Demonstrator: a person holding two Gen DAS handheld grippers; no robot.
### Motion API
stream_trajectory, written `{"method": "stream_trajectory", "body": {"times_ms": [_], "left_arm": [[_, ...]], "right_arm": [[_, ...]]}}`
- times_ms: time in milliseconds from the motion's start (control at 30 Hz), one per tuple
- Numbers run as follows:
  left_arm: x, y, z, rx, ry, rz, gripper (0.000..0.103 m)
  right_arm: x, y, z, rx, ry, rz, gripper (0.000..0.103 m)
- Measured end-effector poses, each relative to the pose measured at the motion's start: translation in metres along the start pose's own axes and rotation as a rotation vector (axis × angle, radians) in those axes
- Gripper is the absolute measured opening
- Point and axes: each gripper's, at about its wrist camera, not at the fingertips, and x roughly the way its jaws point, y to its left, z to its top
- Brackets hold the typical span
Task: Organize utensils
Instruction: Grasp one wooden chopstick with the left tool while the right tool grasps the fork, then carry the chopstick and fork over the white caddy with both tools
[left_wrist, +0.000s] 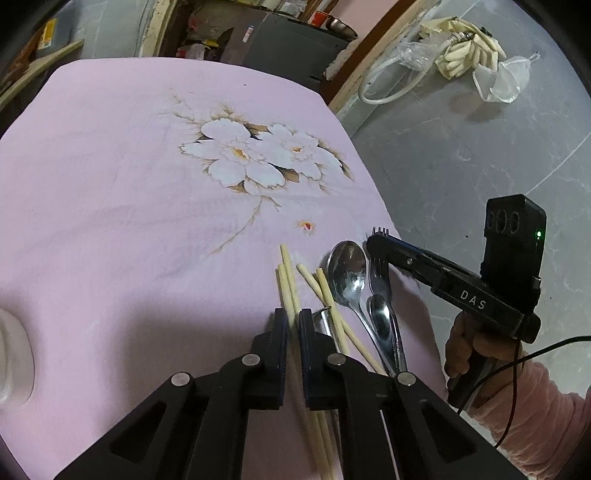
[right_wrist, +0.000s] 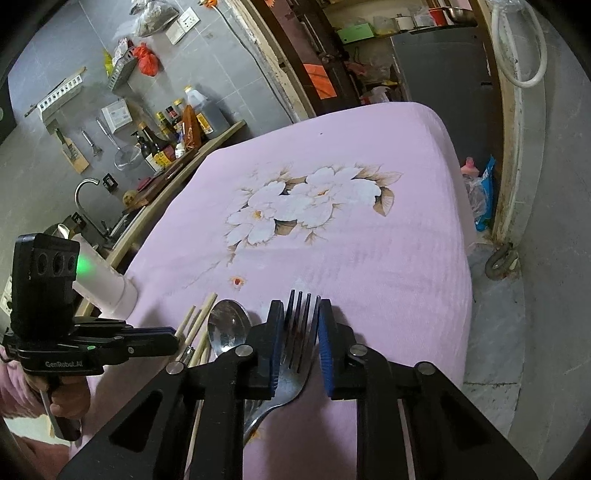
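On the near right corner of the pink flowered tablecloth (left_wrist: 110, 184), the utensils are lying in a loose heap: 4 pale chopsticks (left_wrist: 286, 280), a large spoon (left_wrist: 347, 273), a smaller spoon (left_wrist: 382, 321) and a fork (right_wrist: 299, 332). The left gripper (left_wrist: 293, 332) is closing narrowly around 1 or 2 chopsticks, though whether the pads are actually gripping them is not clear. The right gripper (right_wrist: 301, 339) is hovering partly spread with the fork's tines between its pads, apparently not clamping. The chopsticks are looking light, stiff and prone to rolling, so pinching near mid-length seems wise. The steel fork is looking rigid, smooth and slippery; its flat neck below the tines is probably offering the steadier hold.
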Motion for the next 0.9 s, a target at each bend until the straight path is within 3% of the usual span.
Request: {"method": "stream_trajectory", "body": {"times_ms": [67,100,433,700,900], "left_arm": [[-0.004,0.001,0.000,-0.008,-0.006,-0.001,0.006],[-0.008,0.002,-0.001,-0.009,-0.009,-0.002,0.006],[-0.058,-0.006,0.000,0.027,-0.139,0.042,0.006],[-0.120,-0.015,-0.006,0.106,-0.301,0.087,0.005],[-0.161,-0.004,-0.002,0.110,-0.369,0.038,0.005]], "right_arm": [[-0.001,0.001,0.000,0.007,-0.002,-0.004,0.011],[-0.003,0.003,0.001,0.014,-0.005,-0.002,0.002],[-0.058,0.030,0.000,-0.024,-0.135,-0.140,0.002],[-0.124,0.090,-0.004,-0.073,-0.289,-0.354,0.002],[-0.168,0.153,0.006,-0.104,-0.413,-0.446,0.002]]}}
